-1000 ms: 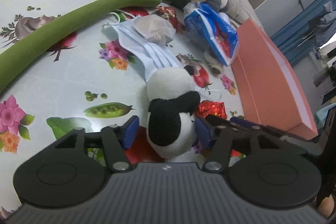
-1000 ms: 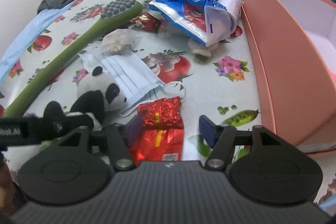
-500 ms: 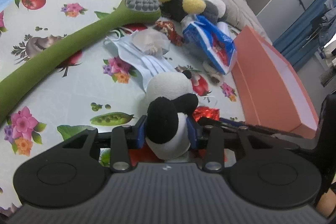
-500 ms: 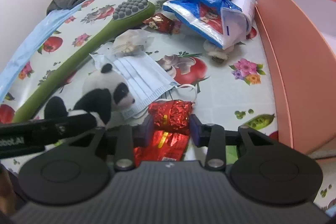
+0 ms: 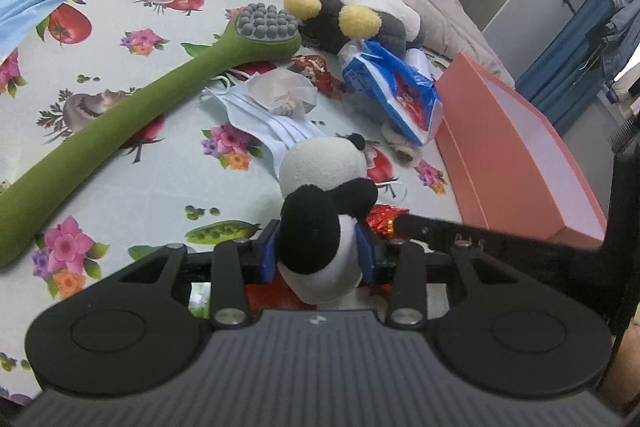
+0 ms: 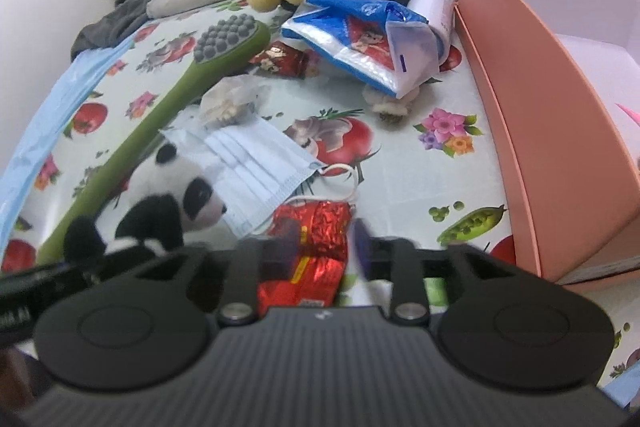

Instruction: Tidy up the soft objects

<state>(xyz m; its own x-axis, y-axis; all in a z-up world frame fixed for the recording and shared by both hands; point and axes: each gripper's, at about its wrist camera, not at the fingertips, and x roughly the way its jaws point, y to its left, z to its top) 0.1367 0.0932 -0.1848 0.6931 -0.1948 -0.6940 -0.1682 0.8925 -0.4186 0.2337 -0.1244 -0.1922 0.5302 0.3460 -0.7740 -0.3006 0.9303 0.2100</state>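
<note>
A black-and-white panda plush [image 5: 320, 187] sits between the blue pads of my left gripper [image 5: 318, 253], which is shut on its body just above the flowered sheet; the panda [image 6: 176, 195] also shows at the lower left of the right wrist view. A red foil packet [image 6: 316, 227] lies between the fingers of my right gripper [image 6: 324, 239]. Those jaws are opening and look blurred, with the pads just off the packet's sides. One right-gripper finger [image 5: 440, 231] reaches in beside the panda in the left wrist view.
A long green plush toothbrush [image 5: 120, 131] lies across the left. A blue face mask [image 5: 272, 123], a blue snack bag [image 5: 396, 95] and a grey plush with yellow pom-poms [image 5: 360, 15] lie further back. An open pink box [image 6: 540, 107] stands along the right.
My left gripper closed on the panda and lifted it a little. My right gripper squeezed the red foil packet, and its jaws now stand wider again.
</note>
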